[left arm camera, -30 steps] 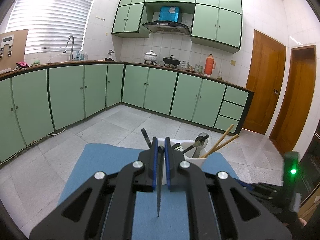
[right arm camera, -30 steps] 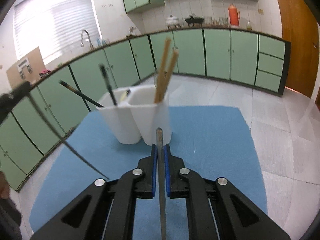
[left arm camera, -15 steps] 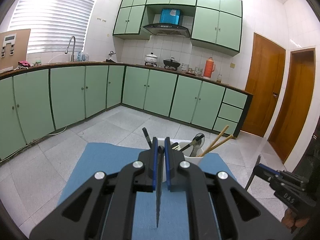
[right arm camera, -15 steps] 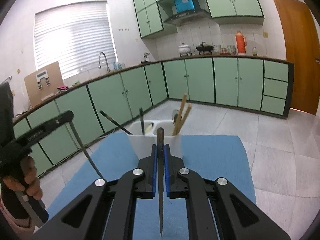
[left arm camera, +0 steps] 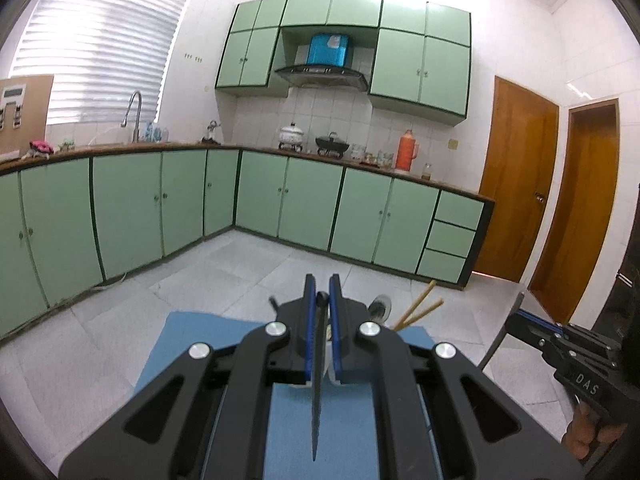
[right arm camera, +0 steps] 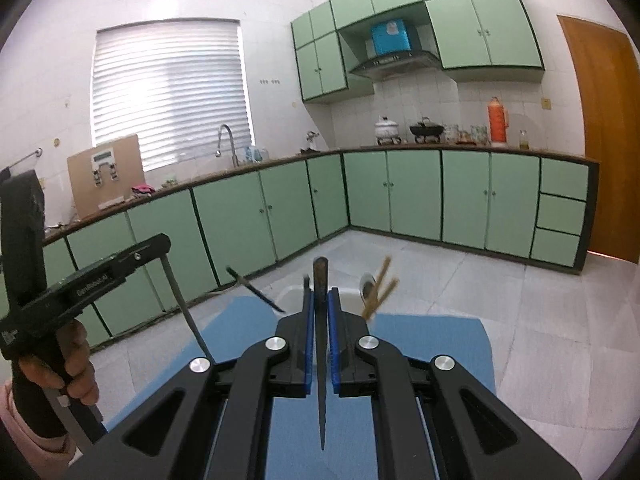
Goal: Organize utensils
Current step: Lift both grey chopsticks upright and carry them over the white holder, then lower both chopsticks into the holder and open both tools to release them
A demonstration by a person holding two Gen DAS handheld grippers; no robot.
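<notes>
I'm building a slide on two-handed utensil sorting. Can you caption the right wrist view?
Right gripper shut on a slim dark utensil above the blue mat, white holder ahead.

The white holder (right arm camera: 352, 294) sits mostly hidden behind the right gripper (right arm camera: 320, 308).

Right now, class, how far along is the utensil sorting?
Done: wooden chopsticks and a spoon already stand in the white holder. In hand: each tool, left and right, clamps one dark chopstick. Left: dropping both into the holder.
</notes>
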